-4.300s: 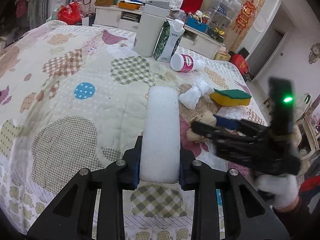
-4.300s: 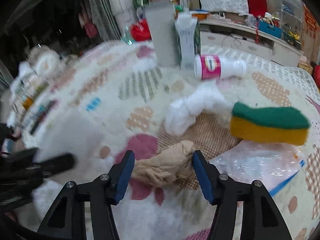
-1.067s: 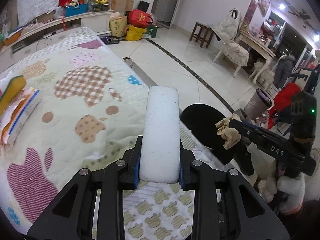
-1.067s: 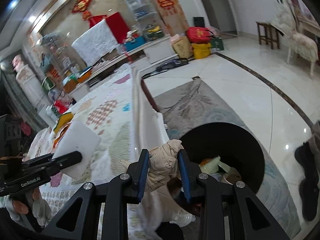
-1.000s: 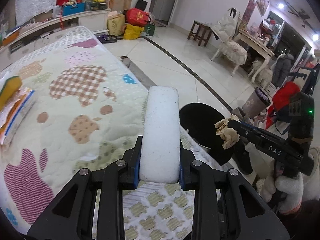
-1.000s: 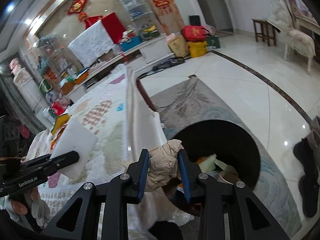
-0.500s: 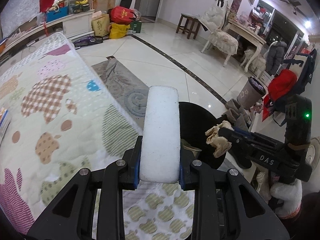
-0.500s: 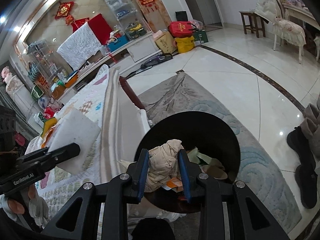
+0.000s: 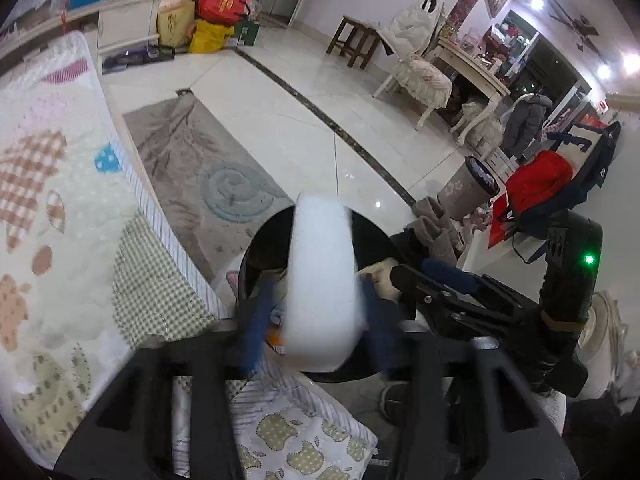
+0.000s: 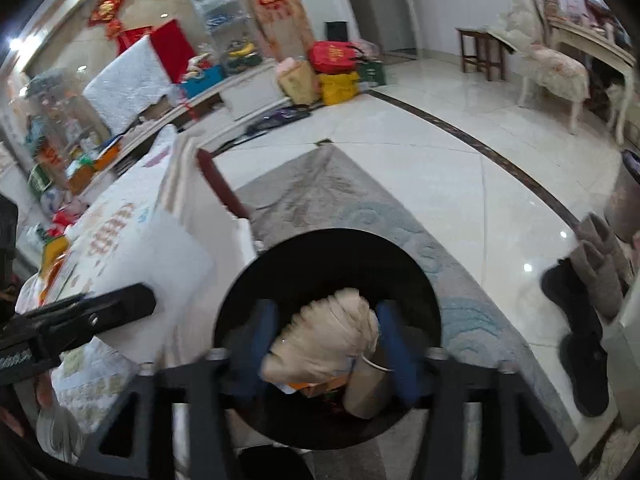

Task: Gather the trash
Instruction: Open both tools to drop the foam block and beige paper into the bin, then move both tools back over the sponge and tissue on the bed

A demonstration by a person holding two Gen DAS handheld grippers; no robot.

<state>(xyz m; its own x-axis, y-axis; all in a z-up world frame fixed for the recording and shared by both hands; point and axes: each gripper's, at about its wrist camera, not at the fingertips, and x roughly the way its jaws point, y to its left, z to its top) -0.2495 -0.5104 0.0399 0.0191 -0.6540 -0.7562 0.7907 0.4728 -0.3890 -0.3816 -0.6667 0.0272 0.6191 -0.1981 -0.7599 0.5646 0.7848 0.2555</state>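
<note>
In the left wrist view a white foam block (image 9: pixel 322 280) hangs blurred between the blue pads of my left gripper (image 9: pixel 316 320). Its jaws are opening and a gap shows on each side of the block. Below it stands a black trash bin (image 9: pixel 256 248) with rubbish inside. My right gripper (image 10: pixel 330 340) hovers over the same bin (image 10: pixel 420 280), and its jaws are opening too. A crumpled beige paper (image 10: pixel 328 336) sits loose between its spread pads. Each gripper shows in the other's view, the right one (image 9: pixel 404 276) beside the block and the left one (image 10: pixel 132 300) with the foam (image 10: pixel 160 264).
A bed with a patchwork quilt (image 9: pixel 60 200) borders the bin on the left. A grey rug (image 9: pixel 192 152) lies under the bin on a glossy tiled floor. Boots (image 10: pixel 580 320) and a grey patterned bin (image 9: pixel 468 188) stand to the right, with chairs and a table behind.
Both grippers moved from over the bed's edge to above the black bin and tilted downward. Both pairs of jaws have spread, and the foam block and the paper have come loose.
</note>
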